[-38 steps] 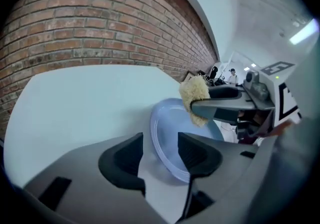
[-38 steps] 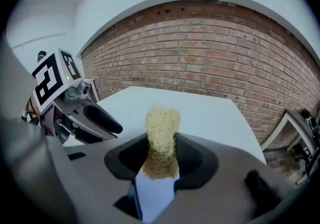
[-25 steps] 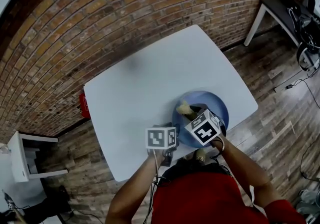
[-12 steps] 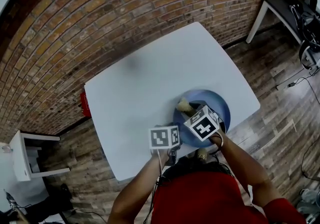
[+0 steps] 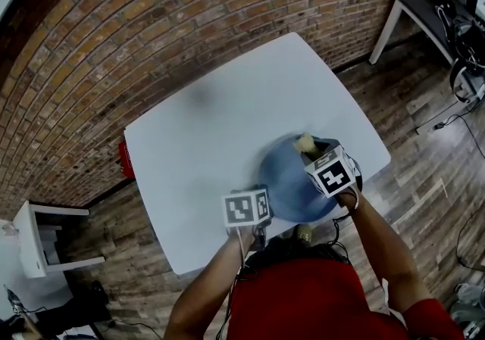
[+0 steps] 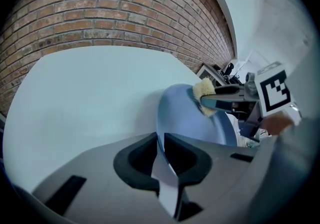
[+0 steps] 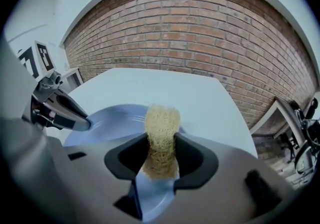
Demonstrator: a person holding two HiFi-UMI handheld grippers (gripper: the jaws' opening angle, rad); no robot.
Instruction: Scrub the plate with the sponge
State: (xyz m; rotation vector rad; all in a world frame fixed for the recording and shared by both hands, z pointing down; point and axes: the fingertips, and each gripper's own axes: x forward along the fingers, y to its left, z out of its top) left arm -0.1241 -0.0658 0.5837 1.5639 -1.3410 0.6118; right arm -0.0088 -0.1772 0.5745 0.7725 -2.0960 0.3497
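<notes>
Left gripper view: the left gripper (image 6: 161, 155) has its jaws nearly together. They have just been closing and now clamp the near rim of the round blue plate (image 6: 182, 118), which runs edge-on between them. The plate sits on the white bench (image 6: 90, 83), with a red brick wall (image 6: 100, 13) behind it. The right gripper (image 6: 206, 101) holds a yellow fibrous sponge (image 6: 204, 90) at the plate's far rim.

Right gripper view: the right gripper's jaws squeeze the sponge, which sticks out past their tips above the plate. The left gripper bites the plate's rim at the left.

Head view: the plate lies at the bench's near right edge, between both grippers, with the sponge at its far right rim.
</notes>
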